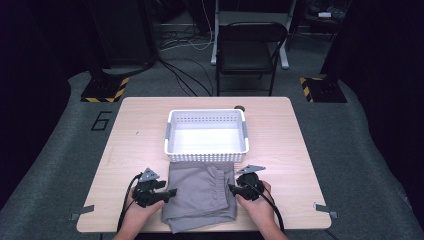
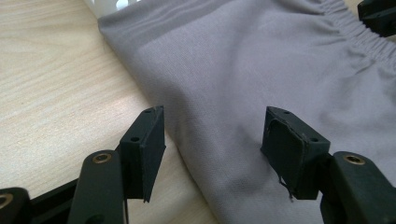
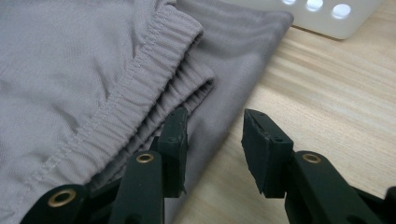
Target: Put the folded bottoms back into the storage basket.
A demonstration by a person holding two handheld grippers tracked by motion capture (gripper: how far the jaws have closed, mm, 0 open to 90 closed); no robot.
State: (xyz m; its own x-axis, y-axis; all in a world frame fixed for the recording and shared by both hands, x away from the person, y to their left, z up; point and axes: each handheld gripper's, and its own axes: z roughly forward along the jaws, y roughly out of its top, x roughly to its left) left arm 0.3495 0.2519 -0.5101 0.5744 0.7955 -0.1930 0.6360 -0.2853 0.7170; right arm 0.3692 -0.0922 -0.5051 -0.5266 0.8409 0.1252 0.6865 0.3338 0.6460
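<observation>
Folded grey shorts (image 1: 201,194) with an elastic waistband (image 3: 140,88) lie flat at the table's near edge, just in front of a white perforated basket (image 1: 206,136). My left gripper (image 1: 171,192) is open at the shorts' left edge; its jaws straddle the cloth edge (image 2: 210,140) without closing on it. At the right edge my right gripper (image 1: 232,188) is open too, one jaw over the cloth beside the waistband (image 1: 225,175), the other over bare wood. The grey cloth (image 2: 261,70) reaches up to the basket's rim (image 3: 322,21).
The basket is empty and sits mid-table. Bare wooden tabletop (image 1: 135,140) lies left and right of it. A small dark round object (image 1: 239,107) sits at the far edge. A black folding chair (image 1: 247,50) stands beyond the table, with cables on the floor.
</observation>
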